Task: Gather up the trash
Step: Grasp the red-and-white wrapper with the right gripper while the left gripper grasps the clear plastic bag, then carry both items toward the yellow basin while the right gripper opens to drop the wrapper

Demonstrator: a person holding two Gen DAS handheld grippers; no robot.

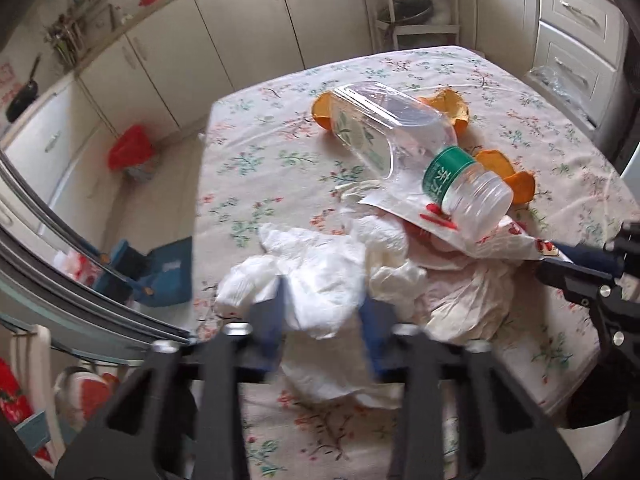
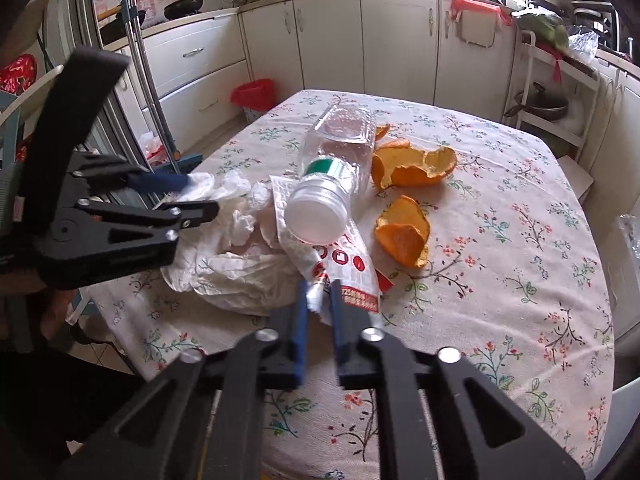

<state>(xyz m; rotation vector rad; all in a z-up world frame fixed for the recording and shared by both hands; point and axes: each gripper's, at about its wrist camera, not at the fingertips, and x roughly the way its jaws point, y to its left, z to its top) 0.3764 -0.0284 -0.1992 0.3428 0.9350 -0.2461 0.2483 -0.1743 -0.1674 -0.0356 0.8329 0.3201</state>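
Note:
A heap of trash lies on the floral tablecloth (image 1: 280, 128): crumpled white tissues (image 1: 324, 276), a red-and-white printed wrapper (image 2: 344, 268), a clear plastic bottle with a green label (image 1: 400, 140) on its side, and orange peels (image 2: 416, 164). My left gripper (image 1: 322, 300) has its blue fingers around the white tissue wad. It also shows in the right wrist view (image 2: 192, 196). My right gripper (image 2: 320, 300) is shut on the near corner of the wrapper. The bottle (image 2: 336, 168) rests on that wrapper.
A red-lined bin (image 2: 254, 98) stands on the floor beyond the table's far left corner. A blue dustpan (image 1: 160, 272) lies on the floor left of the table. White cabinets (image 2: 360, 40) line the back, and a metal rack (image 2: 552, 96) stands at right.

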